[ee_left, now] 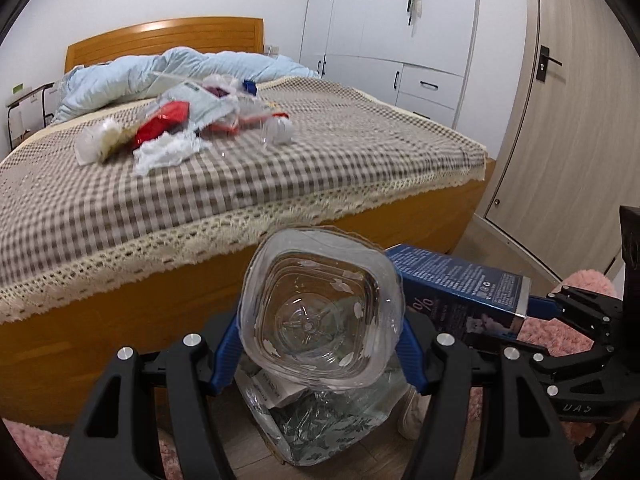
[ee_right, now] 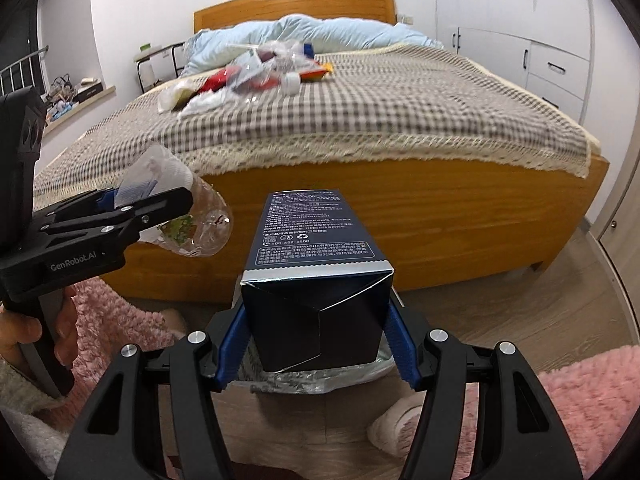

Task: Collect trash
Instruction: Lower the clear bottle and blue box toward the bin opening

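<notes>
A grey-and-cream checked bedspread (ee_right: 360, 120) with a cream lace hem covers the orange-brown wooden bed (ee_right: 400, 232). A pale blue duvet (ee_left: 168, 72) lies at the far end. The near carton (ee_right: 316, 280) is dark navy with white print, the bottle (ee_left: 320, 312) clear, the rug (ee_right: 580, 400) pink, the gripper fingers (ee_right: 232, 344) blue, the wardrobe (ee_left: 400, 40) white

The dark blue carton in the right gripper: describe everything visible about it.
The dark blue carton is a tall cardboard box with white small print and a recycling mark on one face. Its near end flaps are folded open. The right gripper clamps its sides between blue pads, tilting it forward above the clear bag on the floor.
</notes>
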`<state>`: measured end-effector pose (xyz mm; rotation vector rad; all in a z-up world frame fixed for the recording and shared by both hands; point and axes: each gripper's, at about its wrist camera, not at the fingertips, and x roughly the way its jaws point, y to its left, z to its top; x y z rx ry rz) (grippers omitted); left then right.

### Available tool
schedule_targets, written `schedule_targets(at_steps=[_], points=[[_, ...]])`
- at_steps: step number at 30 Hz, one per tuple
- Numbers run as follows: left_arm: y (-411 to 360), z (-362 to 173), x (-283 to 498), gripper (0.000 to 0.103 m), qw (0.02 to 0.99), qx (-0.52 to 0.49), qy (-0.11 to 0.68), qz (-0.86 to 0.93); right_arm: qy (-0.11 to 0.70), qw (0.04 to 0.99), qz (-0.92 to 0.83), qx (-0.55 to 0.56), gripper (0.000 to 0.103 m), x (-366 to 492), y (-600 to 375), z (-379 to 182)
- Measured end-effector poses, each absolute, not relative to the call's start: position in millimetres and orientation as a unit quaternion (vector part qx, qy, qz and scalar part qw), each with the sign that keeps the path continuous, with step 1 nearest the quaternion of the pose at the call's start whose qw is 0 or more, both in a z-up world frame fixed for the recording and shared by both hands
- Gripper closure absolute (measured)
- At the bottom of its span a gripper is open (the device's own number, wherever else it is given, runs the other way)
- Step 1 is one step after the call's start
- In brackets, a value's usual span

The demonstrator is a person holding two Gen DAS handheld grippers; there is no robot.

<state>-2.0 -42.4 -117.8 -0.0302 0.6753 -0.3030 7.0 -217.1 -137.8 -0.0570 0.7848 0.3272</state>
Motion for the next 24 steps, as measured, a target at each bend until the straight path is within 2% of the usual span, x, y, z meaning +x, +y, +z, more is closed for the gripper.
schedule_targets(at_steps=[15, 24], points=[[-27.8, -147.3, 3.5, 0.04, 0.926, -0.011, 0.359, -0.12, 0.428, 0.887, 0.17, -0.03, 0.044, 23.2, -207.8, -163.3], [-10.2, -175.2, 10.7, 0.04, 0.911, -0.024, 0.399, -0.104, 0.498, 0.849, 0.178, -0.005, 0.044, 40.8, -208.3, -200.0]])
